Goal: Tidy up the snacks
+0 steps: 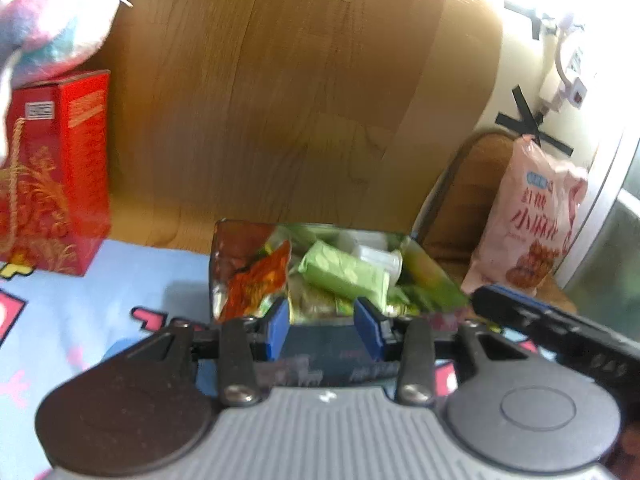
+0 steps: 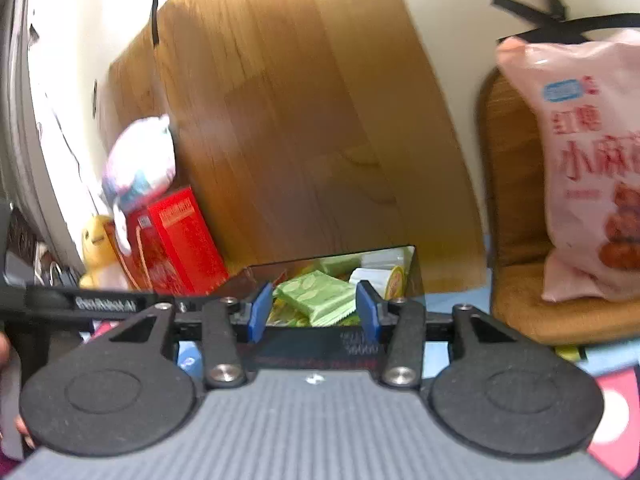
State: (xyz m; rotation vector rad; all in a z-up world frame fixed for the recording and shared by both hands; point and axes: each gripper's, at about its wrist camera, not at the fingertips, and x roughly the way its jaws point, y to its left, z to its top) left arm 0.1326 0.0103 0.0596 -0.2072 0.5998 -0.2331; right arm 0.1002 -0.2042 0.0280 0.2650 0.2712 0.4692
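A shiny metal tin (image 1: 224,264) stands on the patterned cloth and holds several snacks: a green packet (image 1: 344,274), an orange-red packet (image 1: 256,284) and a white cup (image 1: 378,258). My left gripper (image 1: 322,328) is open and empty, just in front of the tin's near wall. In the right wrist view the tin (image 2: 416,276) and the green packet (image 2: 316,296) show again. My right gripper (image 2: 316,314) is open and empty at the tin's near edge. A large pink snack bag (image 2: 584,168) leans on a chair at the right; it also shows in the left wrist view (image 1: 528,216).
A red gift box (image 1: 60,168) stands at the left with a plush toy (image 1: 56,20) on it. A wooden board (image 1: 280,92) rises behind the tin. The chair (image 2: 516,300) is at the right. A yellow plush (image 2: 96,244) sits far left. The right gripper's arm (image 1: 560,328) crosses the left wrist view.
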